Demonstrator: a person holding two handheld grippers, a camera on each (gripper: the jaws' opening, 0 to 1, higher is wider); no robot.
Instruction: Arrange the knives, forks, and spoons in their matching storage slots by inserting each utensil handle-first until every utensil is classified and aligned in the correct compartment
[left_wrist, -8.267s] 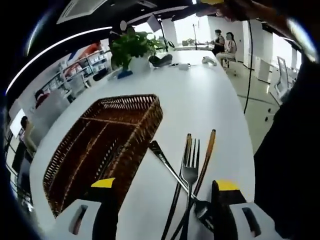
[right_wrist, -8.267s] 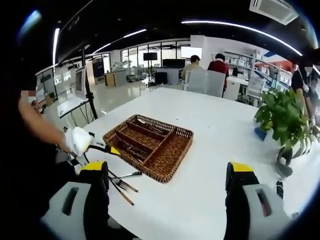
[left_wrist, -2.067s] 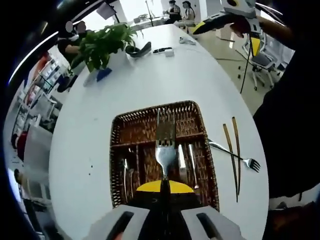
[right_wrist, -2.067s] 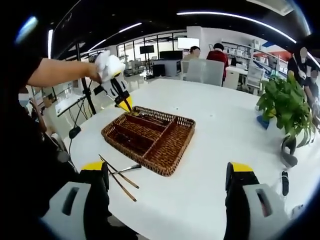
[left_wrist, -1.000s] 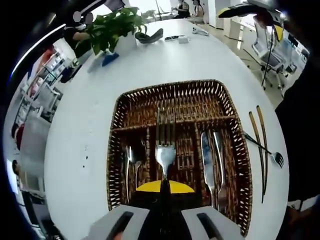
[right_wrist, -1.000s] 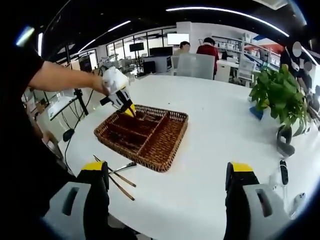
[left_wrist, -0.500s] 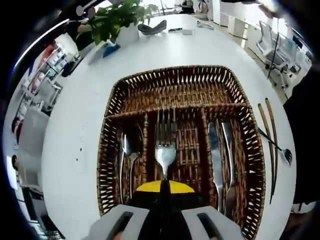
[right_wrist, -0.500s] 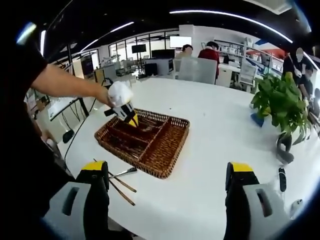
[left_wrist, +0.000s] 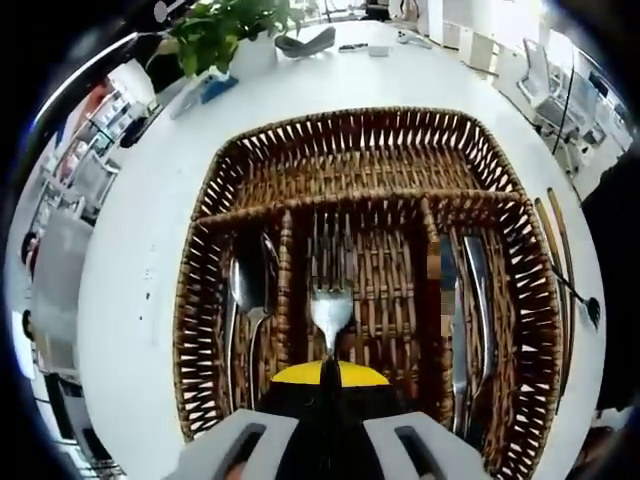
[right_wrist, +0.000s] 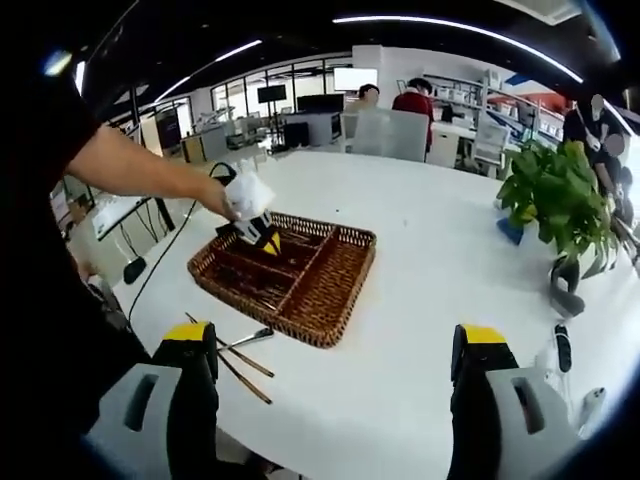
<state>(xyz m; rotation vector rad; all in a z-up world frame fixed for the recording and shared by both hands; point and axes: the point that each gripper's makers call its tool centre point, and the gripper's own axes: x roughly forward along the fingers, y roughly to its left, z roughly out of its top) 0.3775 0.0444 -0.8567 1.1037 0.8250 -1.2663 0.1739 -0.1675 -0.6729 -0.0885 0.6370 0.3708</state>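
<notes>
A round white table (right_wrist: 430, 300) is carrying a rectangular woven wicker cutlery tray (left_wrist: 250, 175), its ribbed brown walls dividing it into long slots. The left gripper (left_wrist: 330, 372) is clenching a shiny steel fork (left_wrist: 330, 300) between its yellow-tipped jaws, tines pointing forward over the middle slot. A polished spoon (left_wrist: 245, 290) is lying in the slot to its left, two flat knives (left_wrist: 465, 320) in the one to its right. The right gripper (right_wrist: 340, 350) is hanging with its jaws spread wide apart, gripping nothing. Slim brown chopsticks (right_wrist: 235, 365) are resting on the table beside the tray.

Left gripper (left_wrist: 328, 372) jaws pressed together, right gripper (right_wrist: 335, 375) jaws spread wide
</notes>
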